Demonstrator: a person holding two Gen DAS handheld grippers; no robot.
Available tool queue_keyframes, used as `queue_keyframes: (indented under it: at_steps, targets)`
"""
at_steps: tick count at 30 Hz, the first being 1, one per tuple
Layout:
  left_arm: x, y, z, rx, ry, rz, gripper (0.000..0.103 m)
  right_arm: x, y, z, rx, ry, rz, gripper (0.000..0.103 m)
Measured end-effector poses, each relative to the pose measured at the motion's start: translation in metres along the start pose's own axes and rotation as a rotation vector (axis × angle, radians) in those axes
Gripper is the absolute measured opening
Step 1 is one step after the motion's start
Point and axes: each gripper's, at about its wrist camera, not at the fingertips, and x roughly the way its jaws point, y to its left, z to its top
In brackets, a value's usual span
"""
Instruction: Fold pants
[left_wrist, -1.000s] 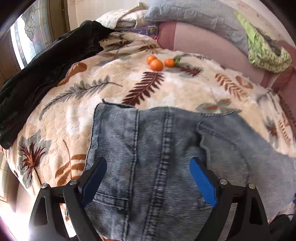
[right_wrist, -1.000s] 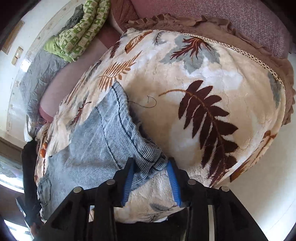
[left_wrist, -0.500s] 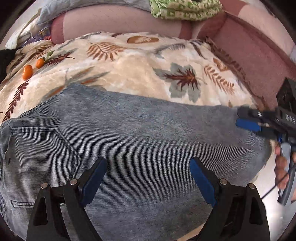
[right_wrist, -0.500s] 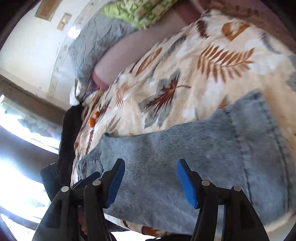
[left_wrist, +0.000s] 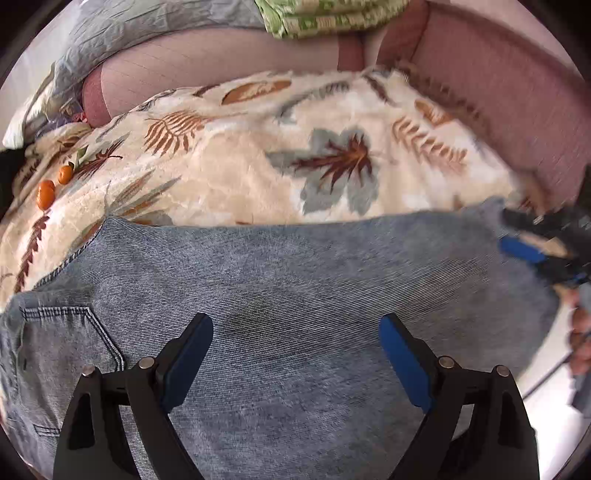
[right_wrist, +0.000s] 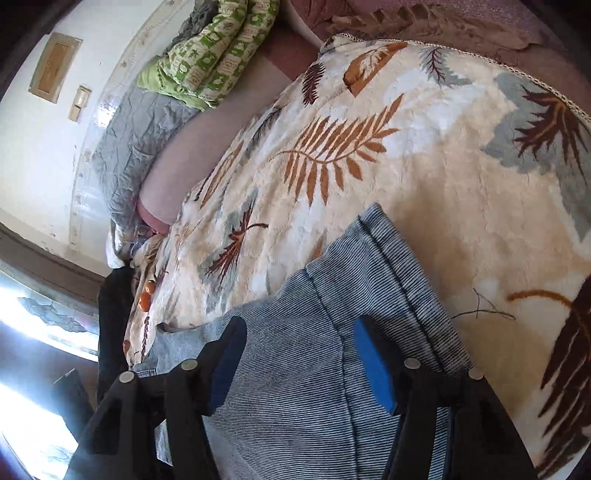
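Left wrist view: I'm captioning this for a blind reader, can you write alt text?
Blue jeans lie spread across a leaf-print blanket, the left gripper above them with jaws open. Small oranges sit at the far left.

Both views are lit by bright daylight, and the window (right_wrist: 48, 332) at the lower left of the right wrist view is blown out to white glare. Strong fisheye bending and dark vignetting are seen at the rims. Motion blur is found at the right edge of the left wrist view, where the right gripper (left_wrist: 535, 251) is smeared.
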Motion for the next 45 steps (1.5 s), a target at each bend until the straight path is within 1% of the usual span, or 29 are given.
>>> queue_keyframes:
  at_steps: [1,2,3,4,5,6,7,9,10,11,12,13,14,16,18,21,24,28,29,31,32,34,36,37,38,39,41,43,45]
  targets:
    - [0.014,-0.008,0.0,0.041,0.047,0.06,0.095,-0.008,0.006,0.0,-0.005,-0.009,-0.024,0.059]
    - [0.011,-0.009,0.001,0.03,0.017,0.084,0.098,-0.017,0.015,0.0,-0.042,-0.039,-0.04,0.061]
    - [0.006,-0.009,0.004,0.022,0.025,0.095,0.098,-0.028,0.024,-0.004,-0.087,-0.058,-0.029,0.061]
    - [-0.001,-0.01,0.006,0.021,0.036,0.091,0.098,-0.039,0.029,-0.012,-0.118,-0.063,-0.008,0.061]
    - [-0.009,-0.01,0.007,0.017,0.018,0.059,0.098,-0.05,0.032,-0.021,-0.136,-0.068,0.007,0.061]
    - [-0.019,-0.011,0.008,0.012,-0.018,0.027,0.098,-0.059,0.031,-0.031,-0.145,-0.077,0.007,0.061]
    - [-0.027,-0.012,0.009,0.009,-0.049,0.019,0.098,-0.068,0.025,-0.043,-0.137,-0.087,-0.005,0.062]
    - [-0.034,-0.017,0.011,0.004,-0.077,0.003,0.098,-0.081,0.001,-0.065,-0.056,-0.1,-0.011,0.063]
    - [-0.029,-0.02,0.011,0.008,-0.065,0.001,0.098,-0.087,-0.014,-0.075,0.006,-0.103,0.005,0.063]
    - [-0.018,-0.025,0.01,0.029,-0.028,0.026,0.098,-0.092,-0.031,-0.085,0.071,-0.112,0.033,0.063]
    - [0.0,-0.031,0.008,0.071,0.033,0.076,0.098,-0.093,-0.046,-0.094,0.14,-0.118,0.053,0.062]
    - [0.011,-0.035,0.004,0.095,0.055,0.095,0.098,-0.092,-0.061,-0.101,0.206,-0.118,0.067,0.062]
    - [0.01,-0.034,0.001,0.077,0.009,0.099,0.102,-0.089,-0.073,-0.104,0.264,-0.117,0.094,0.063]
    - [0.01,-0.03,0.0,0.053,0.011,0.095,0.103,-0.085,-0.091,-0.104,0.362,-0.127,0.168,0.063]
    - [0.012,-0.026,0.001,0.047,0.026,0.071,0.103,-0.082,-0.094,-0.098,0.399,-0.153,0.212,0.063]
    - [0.016,-0.02,0.003,0.027,0.046,0.038,0.103,-0.071,-0.1,-0.089,0.488,-0.124,0.211,0.063]
    - [0.016,-0.021,0.001,0.027,0.024,0.046,0.103,-0.071,-0.093,-0.086,0.494,-0.111,0.178,0.063]
    - [0.016,-0.021,0.0,0.03,0.012,0.053,0.103,-0.065,-0.097,-0.08,0.551,-0.108,0.184,0.063]
    - [0.016,-0.021,0.001,0.029,0.015,0.05,0.103,-0.065,-0.095,-0.078,0.537,-0.107,0.171,0.061]
    - [0.012,-0.022,0.002,0.034,0.022,0.055,0.103,-0.065,-0.085,-0.073,0.456,-0.107,0.085,0.032]
    - [0.007,-0.024,0.003,0.041,0.024,0.062,0.103,-0.063,-0.08,-0.071,0.421,-0.102,0.055,0.029]
    - [-0.006,-0.024,0.004,0.045,-0.014,0.075,0.102,-0.065,-0.073,-0.069,0.363,-0.101,0.009,0.028]
    - [-0.013,-0.027,0.003,0.052,-0.073,0.12,0.102,-0.066,-0.067,-0.068,0.315,-0.105,-0.034,0.028]
    - [-0.005,-0.031,0.002,0.082,-0.053,0.169,0.102,-0.065,-0.065,-0.067,0.303,-0.106,-0.048,0.028]
    - [0.009,-0.036,0.0,0.122,-0.012,0.192,0.103,-0.065,-0.062,-0.066,0.286,-0.109,-0.066,0.028]
    - [0.013,-0.038,-0.002,0.144,-0.04,0.206,0.103,-0.067,-0.056,-0.065,0.26,-0.114,-0.085,0.028]
    - [0.008,-0.041,0.001,0.176,-0.047,0.222,0.103,-0.071,-0.041,-0.062,0.203,-0.131,-0.119,0.028]
    - [0.001,-0.038,0.006,0.183,-0.029,0.188,0.102,-0.078,-0.021,-0.058,0.132,-0.153,-0.149,0.028]
    - [-0.01,-0.022,0.006,0.121,-0.03,0.102,0.102,-0.084,0.006,-0.052,0.048,-0.178,-0.171,0.028]
